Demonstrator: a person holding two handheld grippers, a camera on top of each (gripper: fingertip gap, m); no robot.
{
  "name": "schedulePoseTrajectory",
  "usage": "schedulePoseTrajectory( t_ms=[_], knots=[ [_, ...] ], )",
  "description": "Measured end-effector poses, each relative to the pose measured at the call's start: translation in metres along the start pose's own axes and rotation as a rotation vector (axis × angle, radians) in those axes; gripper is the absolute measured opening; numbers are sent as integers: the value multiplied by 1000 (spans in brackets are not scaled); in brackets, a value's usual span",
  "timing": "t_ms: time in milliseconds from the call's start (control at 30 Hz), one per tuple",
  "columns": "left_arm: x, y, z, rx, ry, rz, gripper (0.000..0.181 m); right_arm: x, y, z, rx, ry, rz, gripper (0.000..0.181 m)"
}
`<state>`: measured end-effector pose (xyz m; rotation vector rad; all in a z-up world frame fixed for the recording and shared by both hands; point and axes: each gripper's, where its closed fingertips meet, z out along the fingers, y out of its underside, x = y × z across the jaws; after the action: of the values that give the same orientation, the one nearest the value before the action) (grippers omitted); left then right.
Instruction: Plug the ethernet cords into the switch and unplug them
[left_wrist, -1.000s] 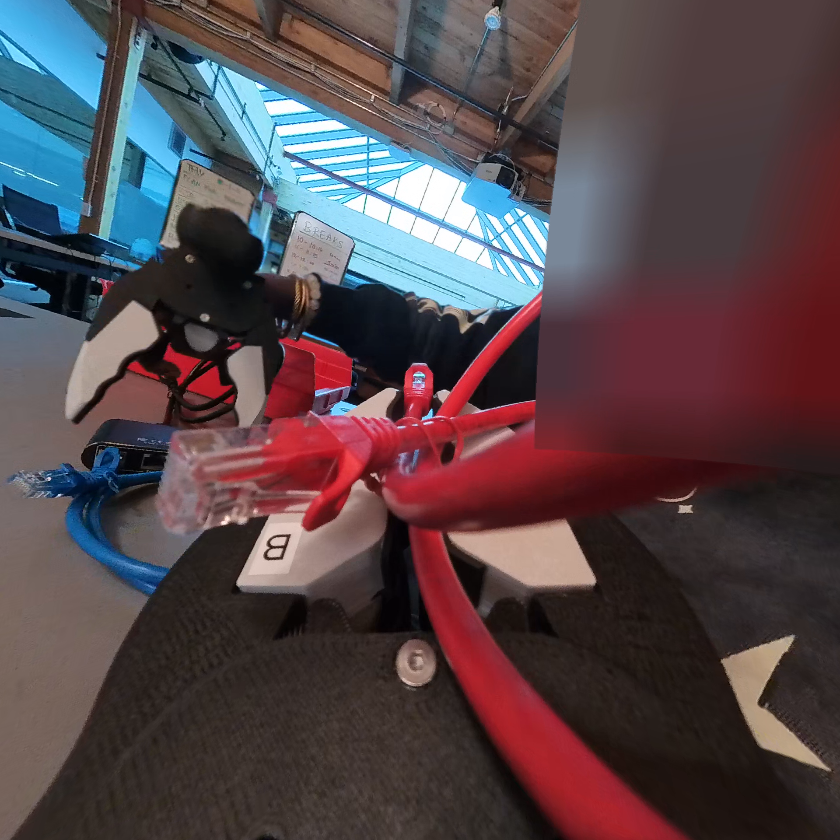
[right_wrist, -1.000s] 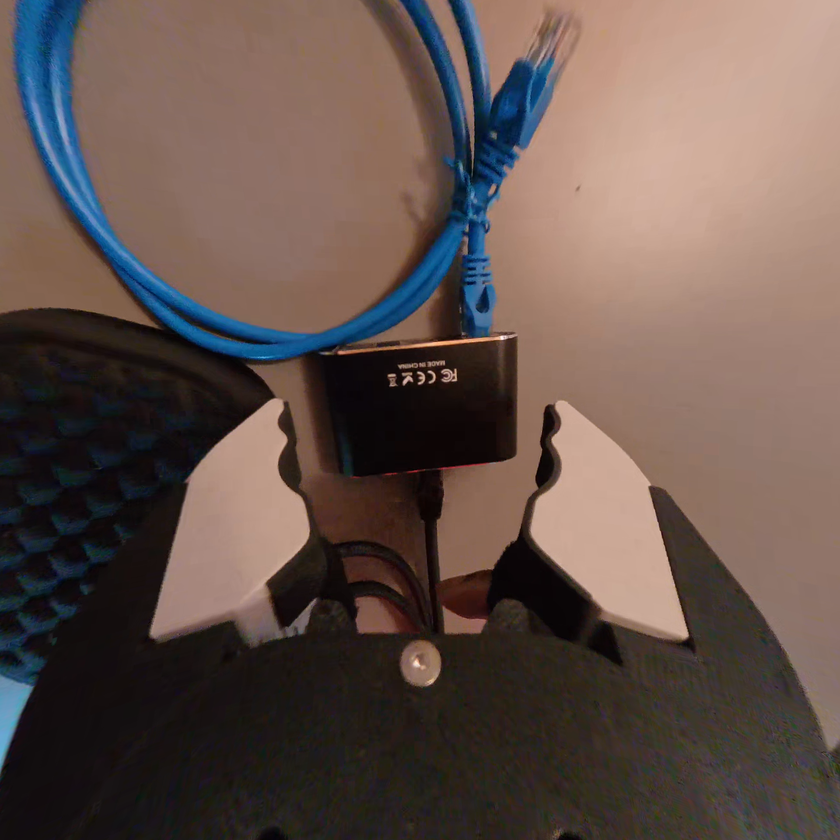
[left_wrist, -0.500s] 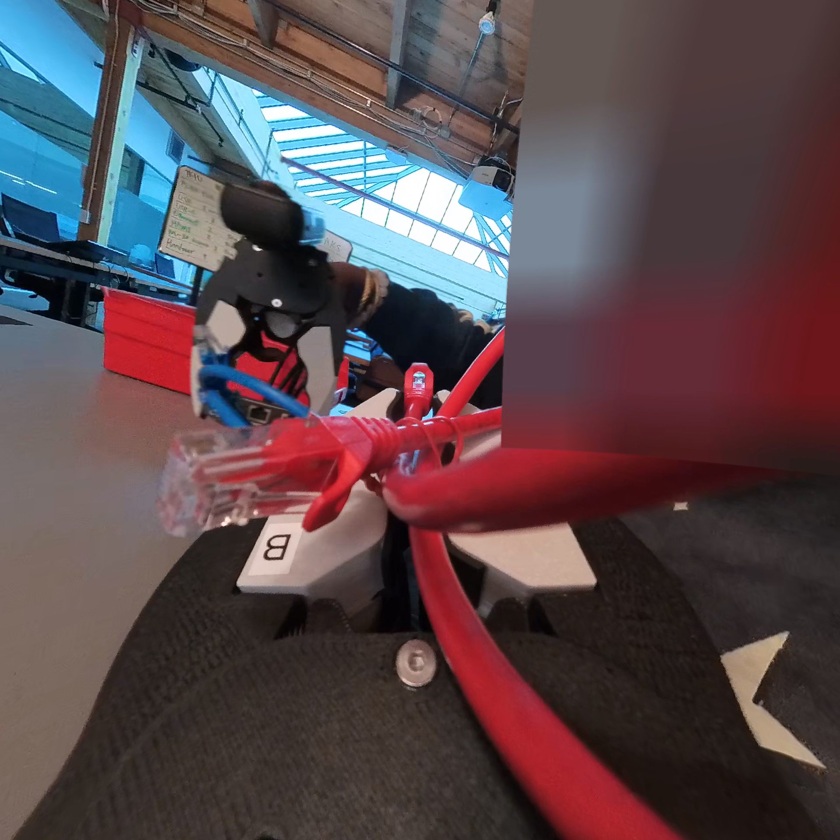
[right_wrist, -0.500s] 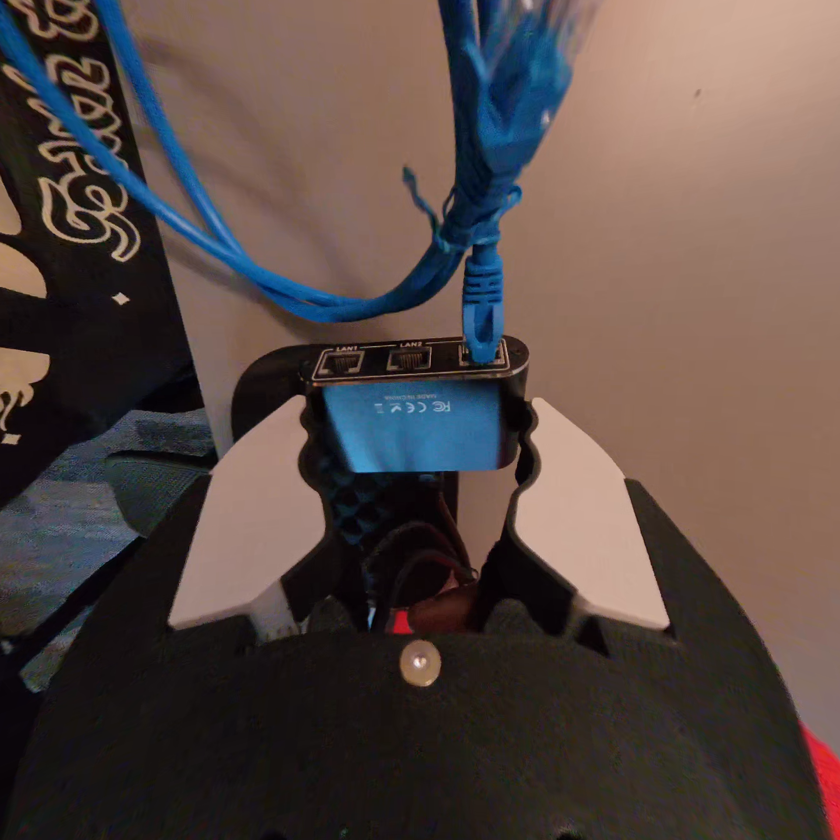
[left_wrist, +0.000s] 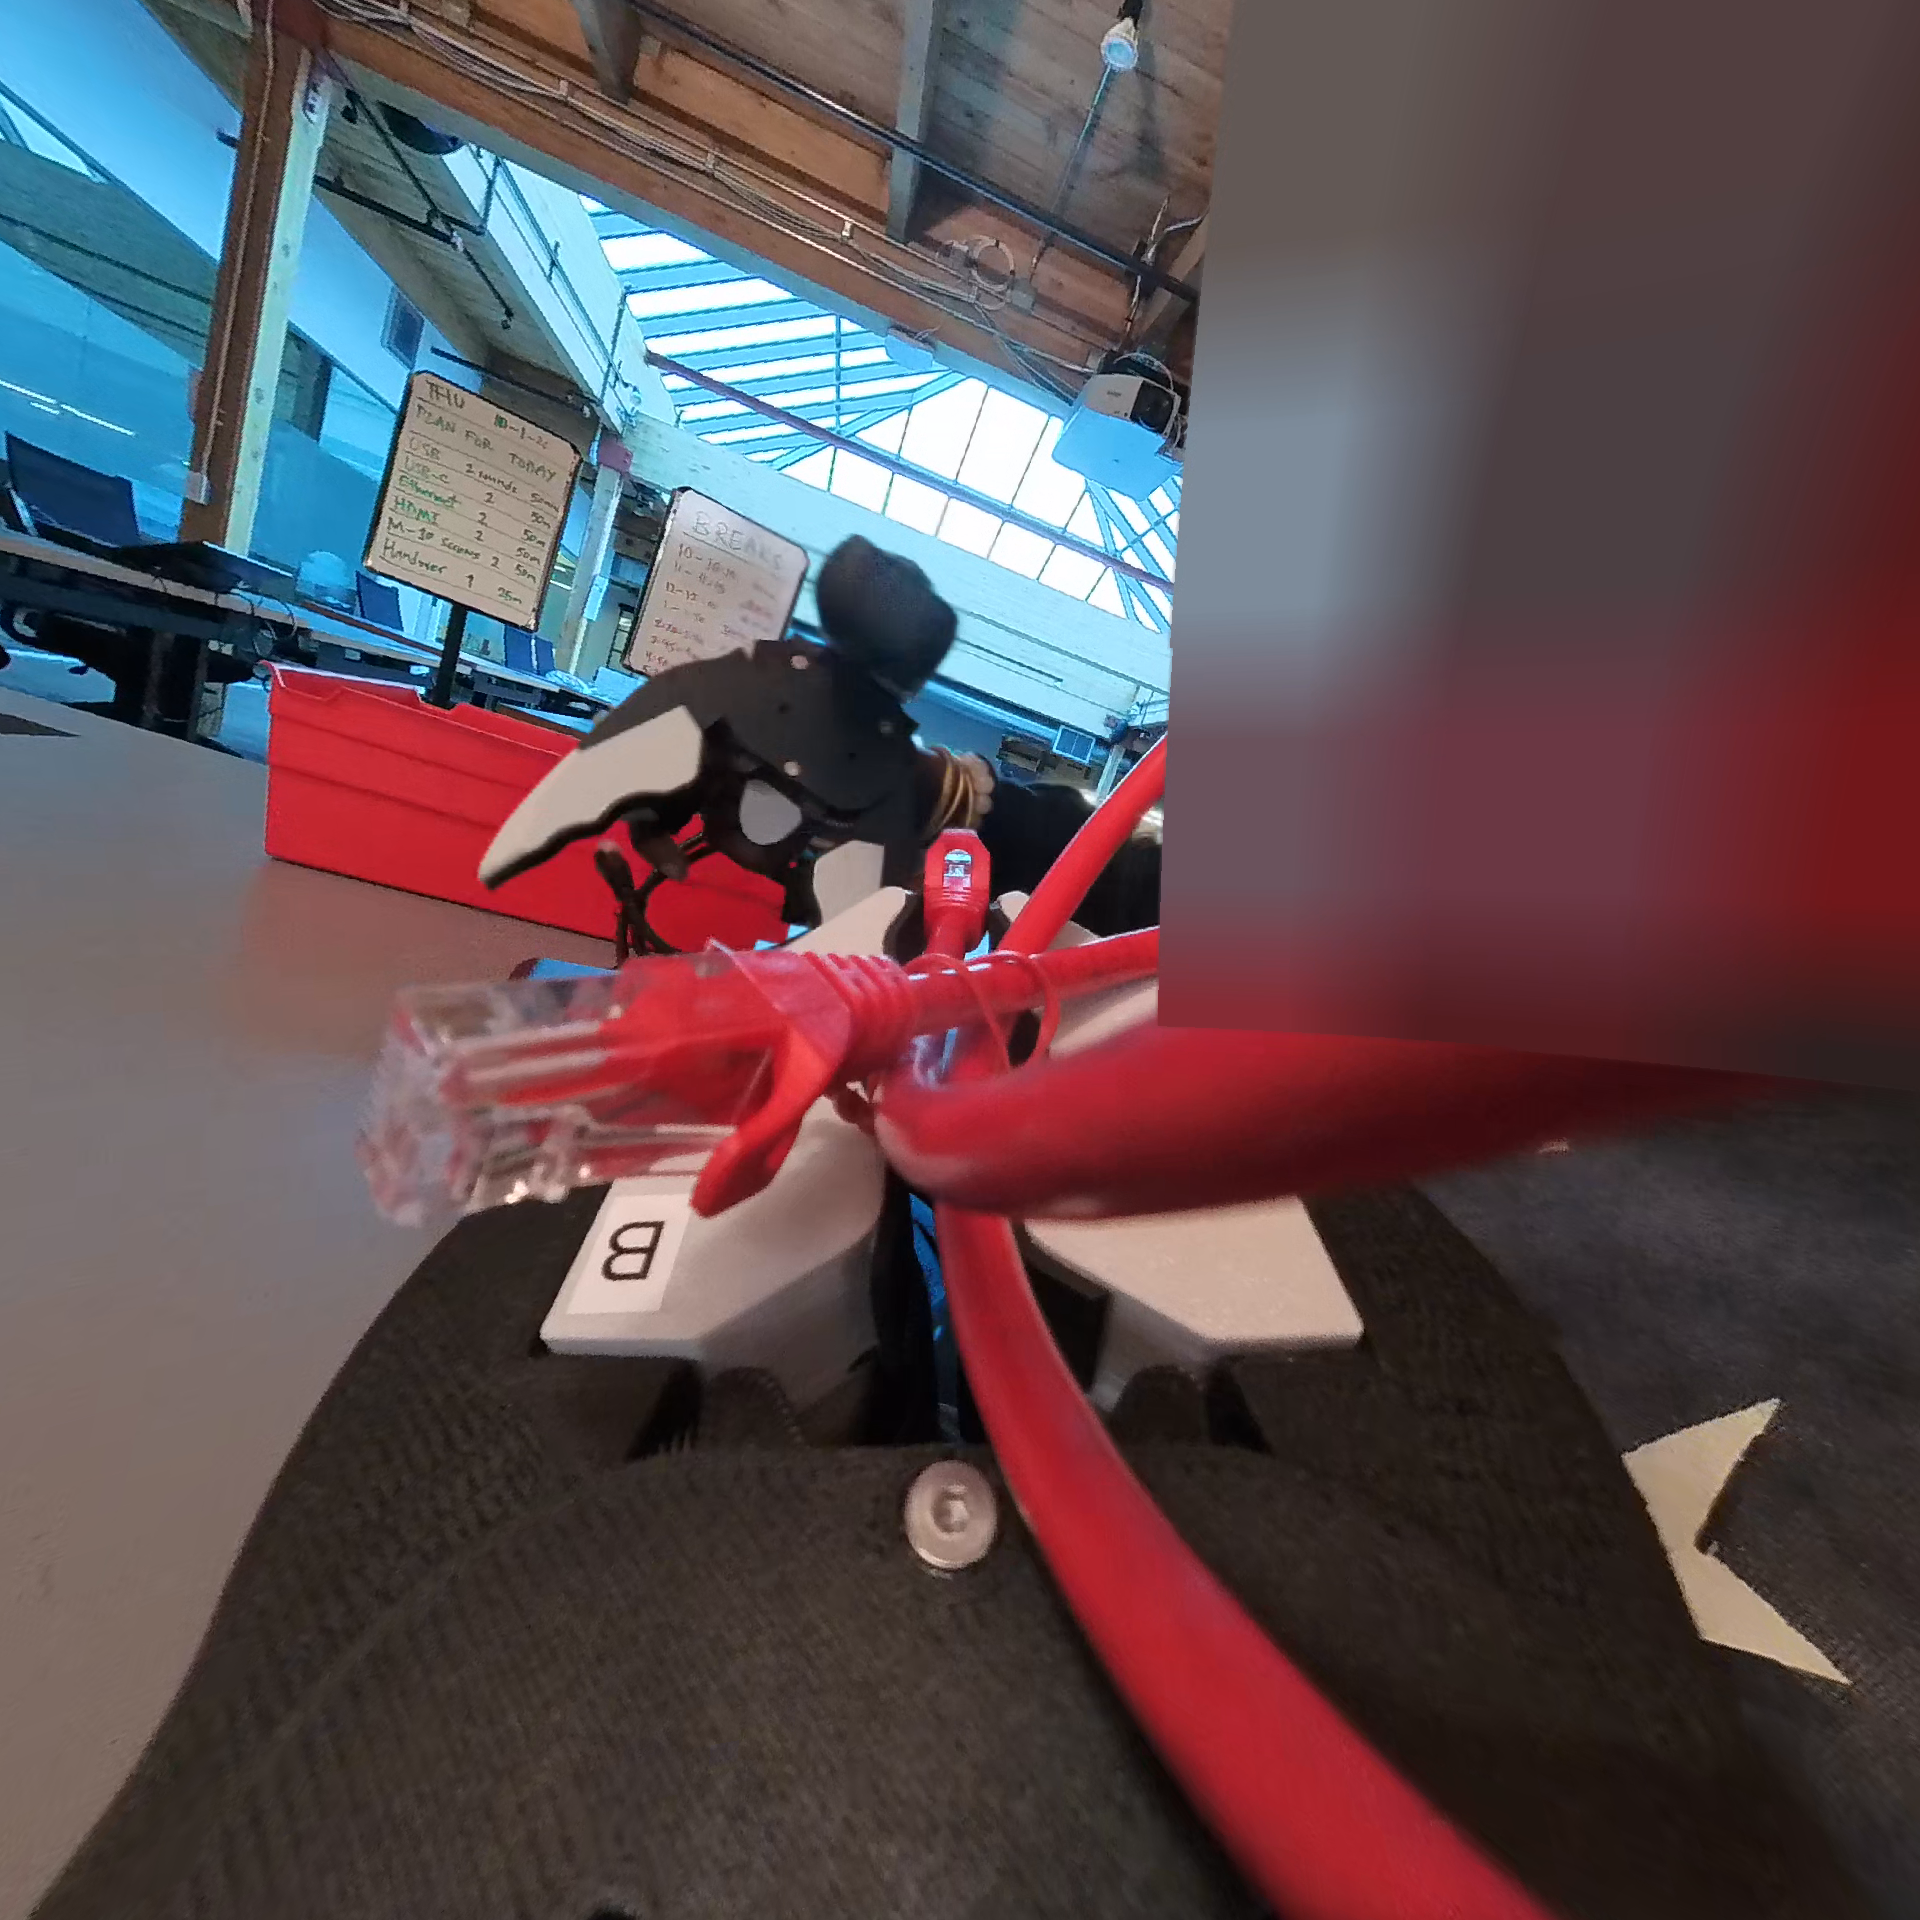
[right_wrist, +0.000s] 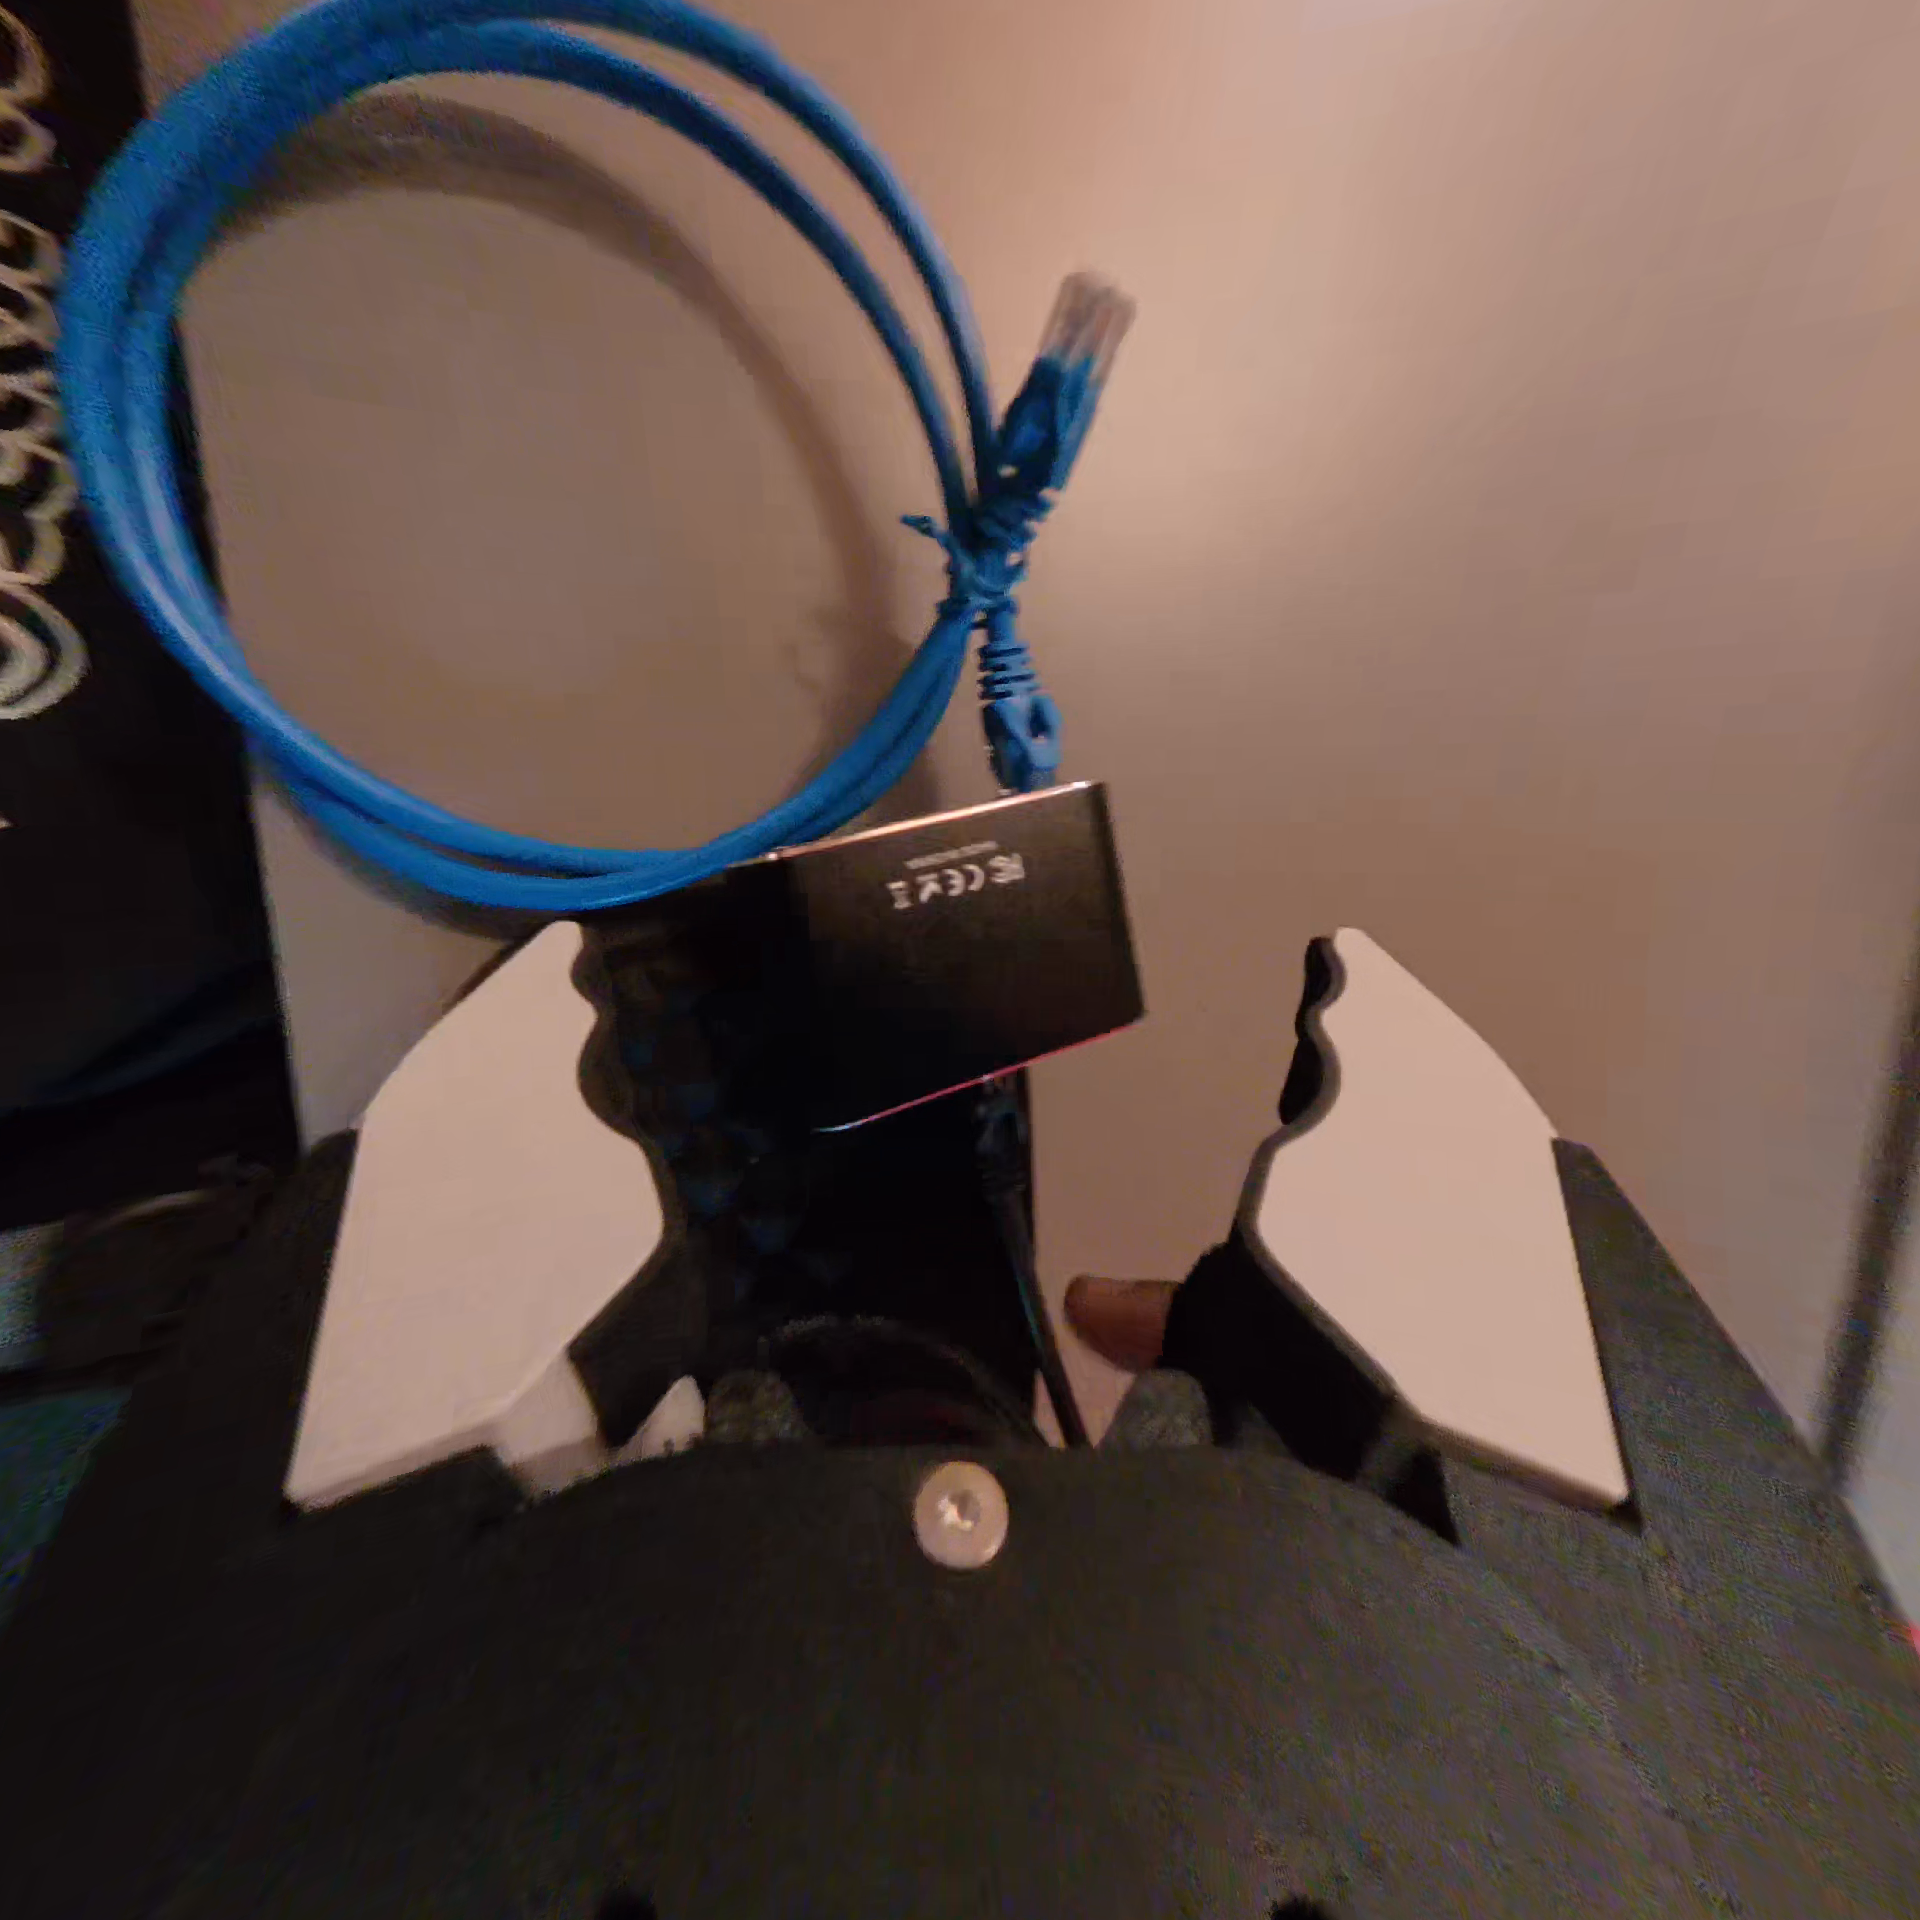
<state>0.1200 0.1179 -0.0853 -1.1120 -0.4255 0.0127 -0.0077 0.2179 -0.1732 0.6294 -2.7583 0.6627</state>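
A: Where is the switch (right_wrist: 961, 940)?
B: Just ahead of the right gripper (right_wrist: 956, 1039), tilted between its spread fingers; neither finger seems to touch it. A blue cord (right_wrist: 436, 790) sits plugged into its far edge, its coil and loose plug (right_wrist: 1081, 332) further ahead on the table (right_wrist: 1507, 468).
A: And the left gripper (left_wrist: 935, 1039)?
B: Pressed together on the red cord (left_wrist: 1039, 1351); one clear plug (left_wrist: 488, 1101) sticks out to its left, a second red plug (left_wrist: 951, 873) pokes up past the tips.
A: Risks?
B: With the switch loose, a push from the red plug could slide it away, and the bundled red loop may snag.
A: Anything unclear?
B: The free ports face away, and the right view is blurred, so contact is probably absent but unsure. A red bin (left_wrist: 416, 790) stands beyond.
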Motion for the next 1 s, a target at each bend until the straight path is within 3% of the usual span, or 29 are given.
schedulePoseTrajectory(
  t_ms=[167,300,400,533,700,833,1000],
  knots=[
    [1,0,0,2,2,9,11,3,-2,2,62,256,-130,114],
    [1,0,0,-1,3,9,12,-10,-2,15,156,319,-170,67],
    [1,0,0,1,2,13,11,-9,-4,27,190,353,-146,52],
    [2,0,0,-1,3,14,11,-4,-1,29,107,430,-137,46],
    [3,0,0,2,1,26,11,-5,-8,18,33,580,-313,28],
    [2,0,0,1,-2,25,11,0,-17,-25,43,463,-191,25],
    [3,0,0,2,-1,37,12,-5,-11,-90,-96,10,-30,25]
  ],
)
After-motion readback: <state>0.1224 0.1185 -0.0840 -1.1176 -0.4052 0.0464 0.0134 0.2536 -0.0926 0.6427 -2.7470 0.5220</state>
